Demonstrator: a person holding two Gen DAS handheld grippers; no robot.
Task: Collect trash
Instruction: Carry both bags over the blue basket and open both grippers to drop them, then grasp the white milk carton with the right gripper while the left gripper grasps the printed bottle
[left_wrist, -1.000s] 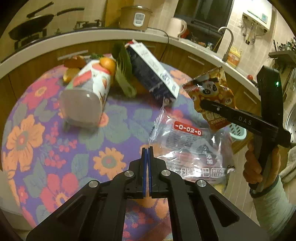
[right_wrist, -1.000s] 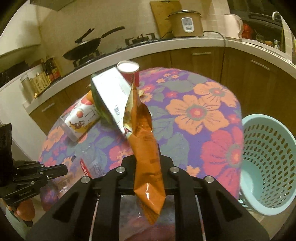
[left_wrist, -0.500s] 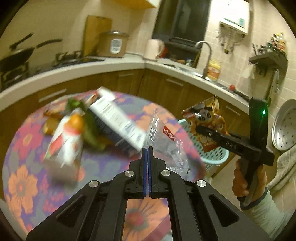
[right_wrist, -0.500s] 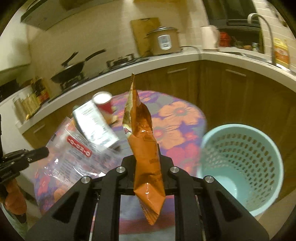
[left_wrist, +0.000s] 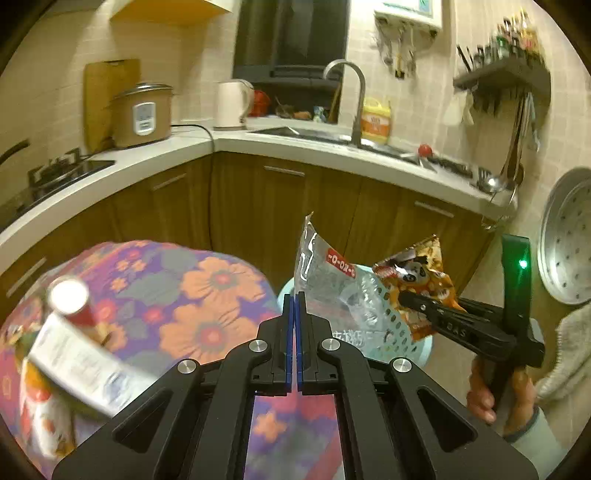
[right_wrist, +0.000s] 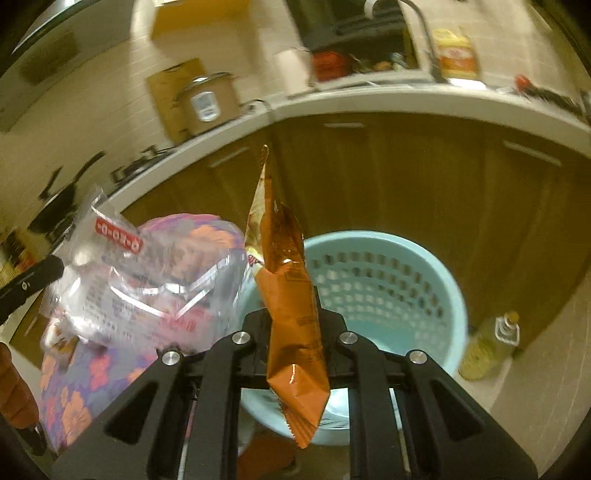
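My left gripper is shut on a clear plastic bag with a red label, held in the air over the light blue basket. The bag also shows in the right wrist view, with the left gripper at its left. My right gripper is shut on an orange snack packet, held above the basket. In the left wrist view the right gripper holds the packet beside the clear bag.
The flowered round table lies left, with a white carton and a red can on it. A yellow oil bottle stands on the floor right of the basket. Brown cabinets are behind.
Both grippers swung right, away from the table and over the basket. The left gripper lifted the clear bag off the table. The right still holds the orange packet.
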